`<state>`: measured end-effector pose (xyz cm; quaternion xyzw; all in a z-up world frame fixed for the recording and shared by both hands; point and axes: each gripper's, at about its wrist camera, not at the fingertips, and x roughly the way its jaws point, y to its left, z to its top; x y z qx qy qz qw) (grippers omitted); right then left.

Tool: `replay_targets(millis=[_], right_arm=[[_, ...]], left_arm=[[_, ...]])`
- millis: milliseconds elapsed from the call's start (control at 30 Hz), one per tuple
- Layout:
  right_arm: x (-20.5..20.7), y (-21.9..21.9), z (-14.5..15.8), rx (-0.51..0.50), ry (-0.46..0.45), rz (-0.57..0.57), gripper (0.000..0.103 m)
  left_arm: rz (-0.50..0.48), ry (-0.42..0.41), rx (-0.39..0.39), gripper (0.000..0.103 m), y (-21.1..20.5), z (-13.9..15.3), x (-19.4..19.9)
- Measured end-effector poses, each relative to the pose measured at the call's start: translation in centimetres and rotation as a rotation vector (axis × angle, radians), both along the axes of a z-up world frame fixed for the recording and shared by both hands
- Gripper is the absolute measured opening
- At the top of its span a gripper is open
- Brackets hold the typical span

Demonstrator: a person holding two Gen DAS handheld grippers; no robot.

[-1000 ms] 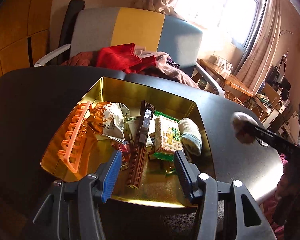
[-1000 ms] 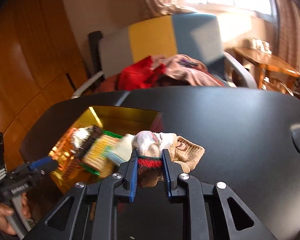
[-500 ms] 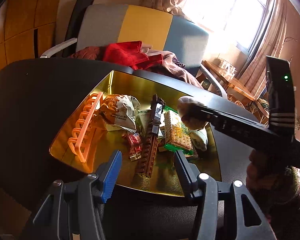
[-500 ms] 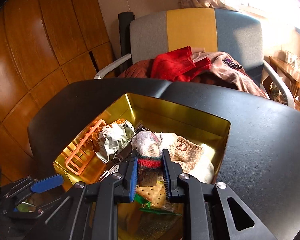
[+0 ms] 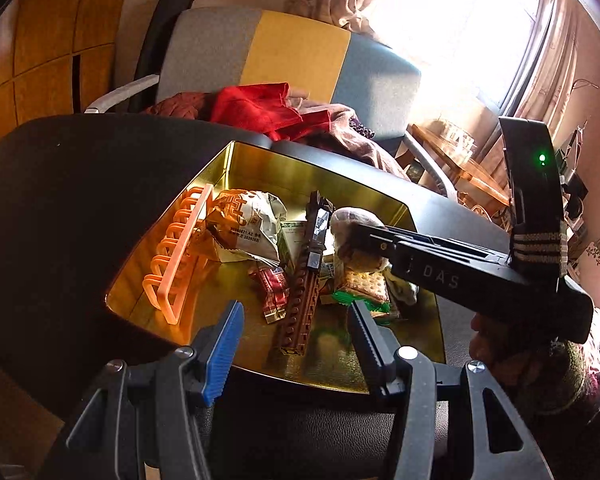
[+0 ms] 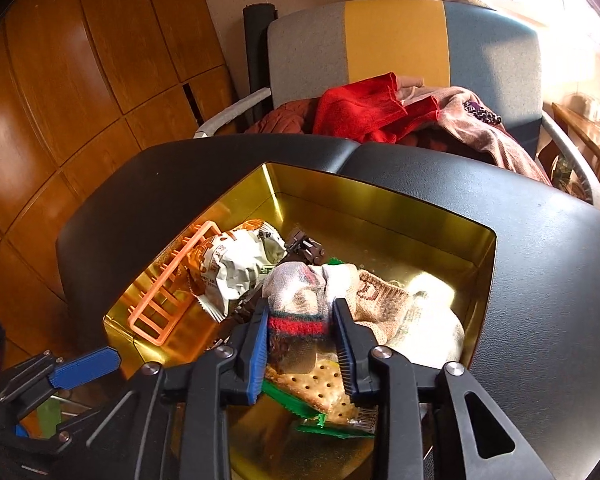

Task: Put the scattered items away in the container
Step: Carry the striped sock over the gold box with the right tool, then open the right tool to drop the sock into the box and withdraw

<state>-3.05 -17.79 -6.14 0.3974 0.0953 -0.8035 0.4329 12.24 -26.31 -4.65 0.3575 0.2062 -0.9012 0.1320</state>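
1. Left wrist view: the left gripper fills the bottom of the frame, its jaws spread wide with nothing between them, poised at the near rim of the gold tin, which sits at centre on a black table. In the tin lie an orange rack at left, a crumpled snack packet, a brown brick bar and a green cracker pack. From the right edge the right gripper reaches in, with a pale bundle at its tip; glare makes it hard to say, but it is probably the sock
2. Right wrist view: at lower centre the right gripper has the rolled sock between its blue pads, over the middle of the tin. The jaws have just been opening, and the pads look barely parted from the cuff. The sock is cream and tan with a red and green striped cuff, soft and bunched. The step in hand is, I judge, the drop into the tin; next the jaws need to widen fully and the gripper to lift clear without snagging the knit
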Motion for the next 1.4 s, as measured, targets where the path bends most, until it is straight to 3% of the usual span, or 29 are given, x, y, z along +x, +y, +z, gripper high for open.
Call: replay_targets(millis=[500, 800, 1167, 1400], right_arm=[[2.4, 0.4, 1.5, 0.021, 0.096, -0.005, 0.035], [3.3, 2.7, 2.2, 0.006, 0.12, -0.066, 0.038], [3.5, 6.0, 2.0, -0.022, 0.074, -0.107, 0.043], [3.5, 8.2, 2.3, -0.051, 0.047, -0.142, 0.051]], left_arm=[[0.036, -0.002, -0.036, 0.056, 0.5, 0.9, 1.2], [0.085, -0.014, -0.072, 0.061, 0.8, 1.6, 1.5], [0.075, -0.019, -0.12, 0.062, 2.1, 2.2, 1.0], [0.127, -0.053, -0.167, 0.062, 2.4, 2.4, 0.4]])
